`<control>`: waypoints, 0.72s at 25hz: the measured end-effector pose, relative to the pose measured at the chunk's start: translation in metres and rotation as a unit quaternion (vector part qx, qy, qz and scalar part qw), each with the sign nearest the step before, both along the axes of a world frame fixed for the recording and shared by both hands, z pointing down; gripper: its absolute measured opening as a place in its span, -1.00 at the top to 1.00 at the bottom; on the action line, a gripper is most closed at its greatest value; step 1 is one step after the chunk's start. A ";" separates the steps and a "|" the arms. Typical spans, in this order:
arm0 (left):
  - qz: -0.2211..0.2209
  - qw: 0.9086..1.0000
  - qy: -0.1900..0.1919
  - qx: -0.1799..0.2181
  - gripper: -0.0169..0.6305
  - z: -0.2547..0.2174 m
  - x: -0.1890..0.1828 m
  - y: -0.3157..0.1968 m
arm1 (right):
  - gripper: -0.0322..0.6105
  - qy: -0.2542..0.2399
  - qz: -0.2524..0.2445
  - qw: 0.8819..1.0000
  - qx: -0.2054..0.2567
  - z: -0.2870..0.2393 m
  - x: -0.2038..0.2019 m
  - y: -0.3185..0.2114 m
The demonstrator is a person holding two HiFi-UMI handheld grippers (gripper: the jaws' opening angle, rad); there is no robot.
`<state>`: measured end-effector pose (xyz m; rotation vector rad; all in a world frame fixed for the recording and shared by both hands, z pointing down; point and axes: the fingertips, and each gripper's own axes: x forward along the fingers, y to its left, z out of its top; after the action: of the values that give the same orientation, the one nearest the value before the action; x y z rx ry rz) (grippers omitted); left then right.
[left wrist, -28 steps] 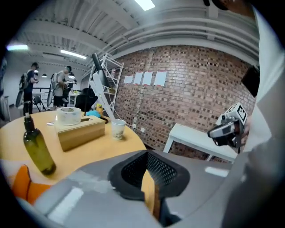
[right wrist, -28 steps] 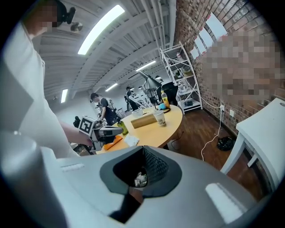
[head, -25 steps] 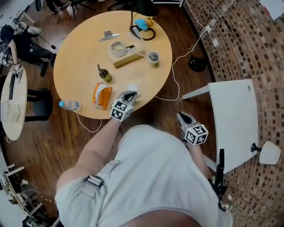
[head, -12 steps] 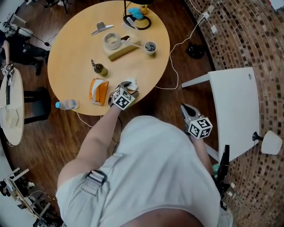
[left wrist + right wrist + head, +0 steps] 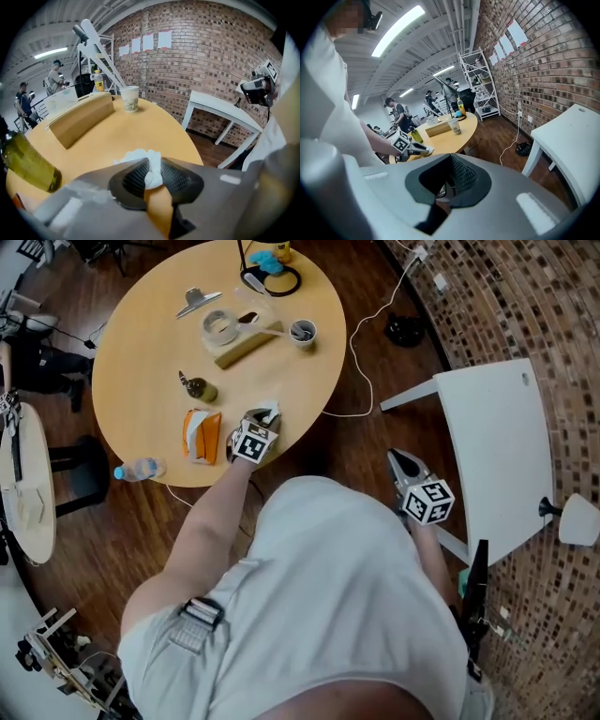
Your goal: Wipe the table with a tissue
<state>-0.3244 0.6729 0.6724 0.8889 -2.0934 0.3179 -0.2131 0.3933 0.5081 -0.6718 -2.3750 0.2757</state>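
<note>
A crumpled white tissue (image 5: 270,412) lies on the round wooden table (image 5: 150,343) near its front edge. My left gripper (image 5: 263,420) points down onto it, and its jaws are closing with the tissue (image 5: 151,169) pinched between the pads (image 5: 176,178); more of it bunches on the tabletop (image 5: 140,122) just past the tips. My right gripper (image 5: 401,462) hangs off the table over the wooden floor, beside my body, jaws together and holding nothing. In the right gripper view its jaws (image 5: 449,180) look toward the table (image 5: 457,136) and the left gripper (image 5: 412,149).
On the table are an orange tissue pack (image 5: 200,434), a green bottle (image 5: 195,388), a tape roll (image 5: 221,326), a wooden block (image 5: 246,343), a paper cup (image 5: 302,332) and headphones (image 5: 267,279). A water bottle (image 5: 141,469) lies at the left edge. A white side table (image 5: 492,456) stands right.
My left gripper has sunk onto the tissue near the table's front edge and closed its jaws around it. The right gripper has drifted slightly to the right.
</note>
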 end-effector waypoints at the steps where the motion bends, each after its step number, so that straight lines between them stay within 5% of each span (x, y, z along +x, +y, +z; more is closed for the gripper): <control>1: -0.005 1.000 0.000 0.005 0.70 -0.002 -0.001 0.000 | 0.87 -0.001 0.001 1.000 0.001 0.000 -0.001 -0.002; 4: -0.027 0.998 0.001 0.054 0.73 -0.020 -0.006 -0.005 | 0.88 -0.005 0.010 1.000 0.001 0.003 0.001 -0.006; 9: -0.051 0.980 0.012 0.190 0.73 -0.065 -0.009 -0.041 | 0.87 -0.011 0.035 0.999 0.000 -0.006 0.002 -0.022; 18: 0.048 0.966 0.035 0.251 0.72 -0.102 0.018 -0.138 | 0.87 -0.010 0.110 0.994 -0.016 -0.003 0.021 -0.058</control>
<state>-0.3066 0.5353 0.5708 1.2768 -2.1018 -0.2083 -0.1923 0.3358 0.5053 -0.4291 -2.4704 0.4042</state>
